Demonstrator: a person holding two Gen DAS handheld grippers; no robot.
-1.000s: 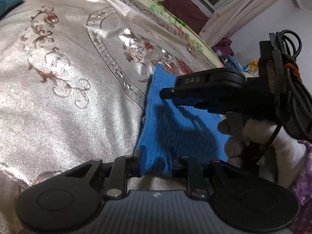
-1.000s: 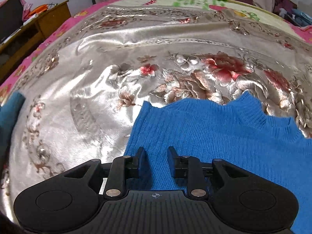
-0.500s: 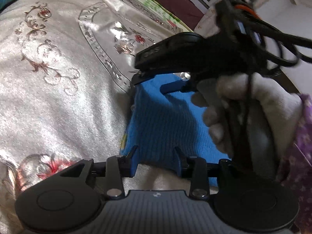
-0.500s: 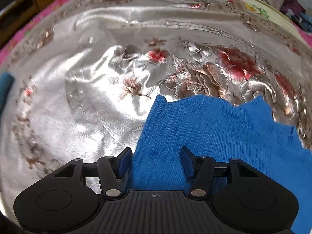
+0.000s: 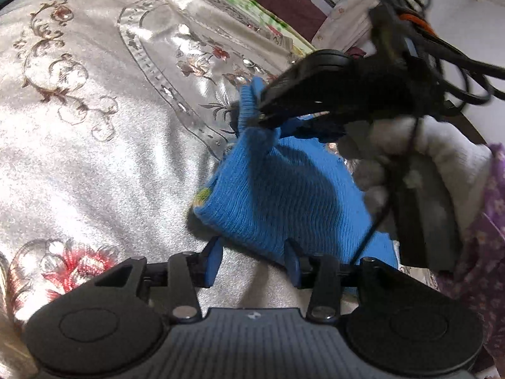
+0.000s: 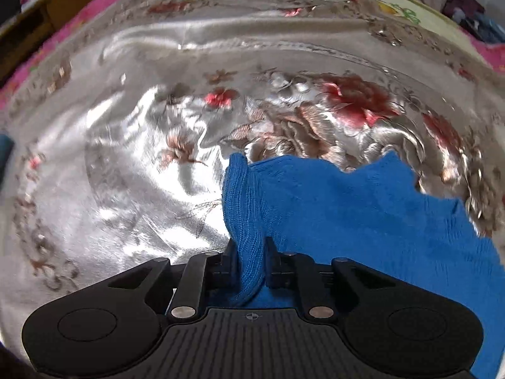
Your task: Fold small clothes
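The blue knit garment (image 6: 363, 221) lies on a bed covered in a shiny silver floral bedspread (image 6: 132, 189), near the person's side; by my reading the fold is only beginning — most of the cloth lies spread flat, one edge alone is raised. Nearest, the right gripper (image 6: 251, 252) has just been closing, and its fingers now clamp a bunched ridge of the garment's left edge, the knit standing up between them; from the left wrist view that same gripper (image 5: 262, 117) pinches the far ribbed corner, lifted off the bedspread, held by a white-gloved hand (image 5: 419, 158). The left gripper (image 5: 252, 262) has been opening; its fingers stand apart, straddling the near edge of the garment (image 5: 284, 195) without pressing it, so that corner looks free. What is left, I judge: carry the held edge across, lay it down, smooth it, then any further fold. Room is generous — bare bedspread stretches to the left and beyond the garment; farther off, the pink border of the bed (image 6: 486, 50) and a wooden piece of furniture (image 6: 47, 9) stand well apart.
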